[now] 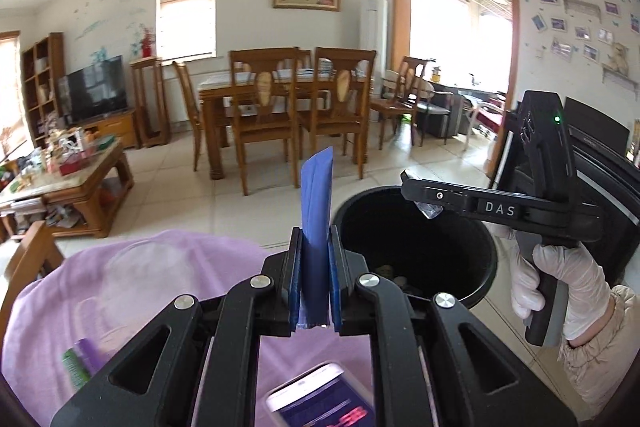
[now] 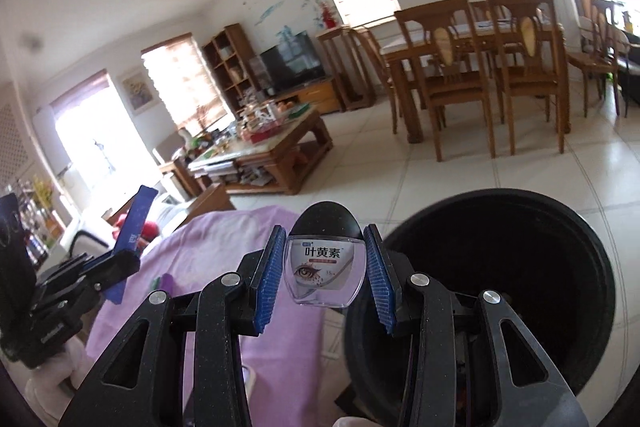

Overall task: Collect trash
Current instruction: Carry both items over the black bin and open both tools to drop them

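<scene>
Sachet: a flat blue sachet (image 1: pixel 316 211) stood upright, pinched between the pads of my left gripper (image 1: pixel 316 279), above the edge of the purple cloth (image 1: pixel 160 267) and just short of the bin (image 1: pixel 416 247).
Bottle: a small clear eye-drop bottle (image 2: pixel 326 267) with a dark cap sat clamped between the blue pads of my right gripper (image 2: pixel 326 267); in the left view its tip hung over the bin mouth.
Bin: black, round, open, on the tiled floor beside the cloth; a few dim items lay at the bottom.
Risk, sachet: I judged that releasing it where it was would drop it on the cloth or the floor, since it had not yet cleared the rim.
Risk, bottle: smooth curved plastic in the pads; I judged a tilt or a slack grip could let it slip and bounce off the rim.
Risk, collision: both tools stood near one another at the bin; they could knock together.
Hidden: the bin's contents were too dark to name.
Cut off: a phone (image 1: pixel 320 399) and a green-and-purple item (image 1: pixel 82 363) on the cloth were blurred and partly behind my tool.
Unclear: the sachet's print could not be read.
</scene>
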Demonstrator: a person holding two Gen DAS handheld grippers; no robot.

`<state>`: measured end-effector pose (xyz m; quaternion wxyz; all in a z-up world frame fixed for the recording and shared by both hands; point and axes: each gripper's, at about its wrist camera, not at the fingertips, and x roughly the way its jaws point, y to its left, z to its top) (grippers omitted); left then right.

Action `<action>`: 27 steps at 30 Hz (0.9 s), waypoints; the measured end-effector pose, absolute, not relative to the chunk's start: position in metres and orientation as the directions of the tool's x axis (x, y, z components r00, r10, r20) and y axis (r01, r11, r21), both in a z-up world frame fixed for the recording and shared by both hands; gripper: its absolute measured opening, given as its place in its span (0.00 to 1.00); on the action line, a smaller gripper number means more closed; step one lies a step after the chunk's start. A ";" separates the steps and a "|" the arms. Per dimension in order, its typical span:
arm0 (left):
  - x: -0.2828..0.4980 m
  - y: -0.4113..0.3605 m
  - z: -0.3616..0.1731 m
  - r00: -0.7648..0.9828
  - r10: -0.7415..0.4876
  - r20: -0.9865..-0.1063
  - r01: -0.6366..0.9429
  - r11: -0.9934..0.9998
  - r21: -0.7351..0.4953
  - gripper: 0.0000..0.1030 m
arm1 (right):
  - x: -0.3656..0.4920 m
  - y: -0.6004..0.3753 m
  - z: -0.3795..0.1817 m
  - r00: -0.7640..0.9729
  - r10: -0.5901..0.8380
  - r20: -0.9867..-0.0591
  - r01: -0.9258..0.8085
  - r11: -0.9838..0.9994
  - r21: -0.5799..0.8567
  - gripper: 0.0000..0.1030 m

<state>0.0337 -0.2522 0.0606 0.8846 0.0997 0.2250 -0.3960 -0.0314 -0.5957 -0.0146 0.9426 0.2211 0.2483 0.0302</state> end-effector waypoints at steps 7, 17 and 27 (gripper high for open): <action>0.021 -0.327 0.038 0.507 -0.689 -0.518 0.810 0.586 0.012 0.12 | -0.063 -0.669 -0.053 0.873 0.103 -0.477 0.162 0.861 0.482 0.39; 0.027 -0.371 0.017 0.471 -0.667 -0.576 0.827 0.561 0.027 0.12 | -0.071 -0.702 -0.093 0.858 0.109 -0.501 0.203 0.825 0.527 0.39; 0.030 -0.397 0.005 0.454 -0.648 -0.612 0.835 0.549 0.039 0.15 | -0.063 -0.711 -0.111 0.846 0.114 -0.520 0.226 0.807 0.545 0.39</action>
